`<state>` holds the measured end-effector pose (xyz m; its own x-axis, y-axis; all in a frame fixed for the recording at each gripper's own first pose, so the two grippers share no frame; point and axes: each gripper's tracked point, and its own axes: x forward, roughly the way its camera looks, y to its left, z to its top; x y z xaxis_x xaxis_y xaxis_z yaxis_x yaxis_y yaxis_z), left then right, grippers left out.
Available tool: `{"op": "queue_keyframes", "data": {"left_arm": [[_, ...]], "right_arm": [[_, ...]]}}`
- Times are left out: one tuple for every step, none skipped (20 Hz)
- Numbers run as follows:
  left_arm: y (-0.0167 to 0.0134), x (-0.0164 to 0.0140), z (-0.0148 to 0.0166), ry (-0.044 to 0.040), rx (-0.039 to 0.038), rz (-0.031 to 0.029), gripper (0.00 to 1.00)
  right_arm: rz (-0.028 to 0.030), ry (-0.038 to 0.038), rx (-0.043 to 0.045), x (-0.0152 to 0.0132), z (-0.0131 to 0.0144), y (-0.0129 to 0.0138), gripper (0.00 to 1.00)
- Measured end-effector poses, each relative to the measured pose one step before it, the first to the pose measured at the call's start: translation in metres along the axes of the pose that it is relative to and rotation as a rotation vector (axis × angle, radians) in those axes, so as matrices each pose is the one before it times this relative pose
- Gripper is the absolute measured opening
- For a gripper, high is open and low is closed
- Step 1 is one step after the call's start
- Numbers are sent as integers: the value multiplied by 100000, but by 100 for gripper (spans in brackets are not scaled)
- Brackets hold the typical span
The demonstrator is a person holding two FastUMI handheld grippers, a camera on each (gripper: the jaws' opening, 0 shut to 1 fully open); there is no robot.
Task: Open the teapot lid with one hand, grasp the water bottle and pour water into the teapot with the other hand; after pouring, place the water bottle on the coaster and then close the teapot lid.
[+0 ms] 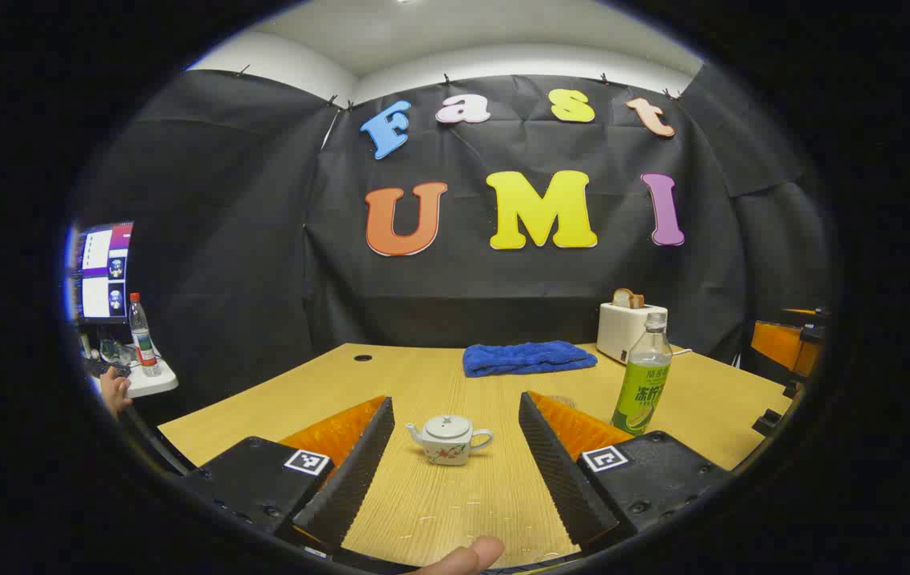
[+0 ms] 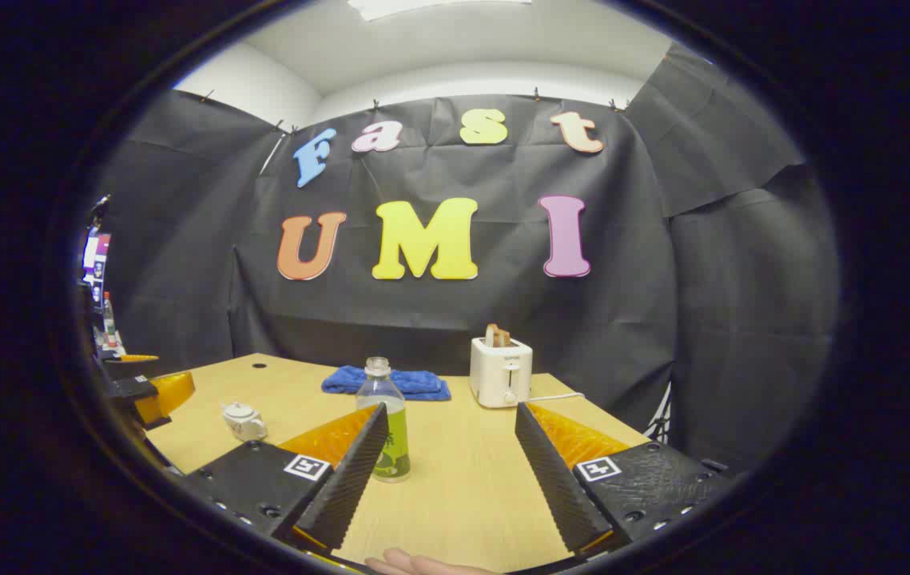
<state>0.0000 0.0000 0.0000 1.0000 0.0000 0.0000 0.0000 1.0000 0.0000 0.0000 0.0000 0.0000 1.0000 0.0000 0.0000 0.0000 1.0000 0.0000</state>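
A small white teapot [image 1: 450, 439] with a flower pattern stands on the wooden table [image 1: 439, 511], its lid on. It is a short way ahead of my left gripper [image 1: 455, 401], whose fingers are spread wide with nothing between them. The water bottle [image 1: 642, 375], green-labelled and upright, stands to the teapot's right. In the right gripper view the bottle [image 2: 384, 423] is just ahead, partly behind one finger of my right gripper [image 2: 451, 409], which is open and empty. The teapot [image 2: 244, 421] sits farther left, near the left gripper [image 2: 143, 387].
A blue towel [image 1: 529, 358] and a white toaster [image 1: 630, 327] holding bread stand at the table's back. Off the left edge are a monitor [image 1: 103, 271], a red-capped bottle [image 1: 141, 335] and a hand [image 1: 113, 391]. The right gripper [image 1: 782, 343] shows at the right.
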Motion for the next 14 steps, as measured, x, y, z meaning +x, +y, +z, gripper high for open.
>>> {"op": "queue_keyframes", "data": {"left_arm": [[120,334,-110,450,-2828,-398,99],[318,260,84,-353,-1948,499,99],[795,188,138,-1088,396,2390,98],[795,247,-87,-906,2614,2971,99],[487,376,-231,-33,2922,1089,99],[117,256,-486,1127,1068,34,99],[395,169,-610,1411,-102,-83,98],[290,113,-351,1030,-948,-252,99],[147,86,-199,366,-521,22,98],[213,60,43,68,-248,657,99],[71,149,-61,157,69,-23,99],[-36,107,20,219,231,154,99],[75,194,49,-179,284,149,99],[-110,153,66,-172,441,-619,99]], "right_arm": [[438,786,-188,426,-340,-163,96],[40,765,-535,313,-331,-195,98],[-448,148,59,259,-180,-384,96],[493,246,308,329,-199,-119,96],[1308,106,99,136,-163,133,96],[396,-102,82,240,-211,-132,96],[171,76,-5,297,-88,-120,96],[1074,323,-169,173,-305,160,96],[1454,411,-213,243,-158,315,96],[780,354,-37,234,-100,179,96],[639,945,101,226,-355,105,96],[1241,1058,31,144,-432,425,96],[1412,689,-295,170,-222,363,96],[758,222,-811,70,-109,294,96]]}}
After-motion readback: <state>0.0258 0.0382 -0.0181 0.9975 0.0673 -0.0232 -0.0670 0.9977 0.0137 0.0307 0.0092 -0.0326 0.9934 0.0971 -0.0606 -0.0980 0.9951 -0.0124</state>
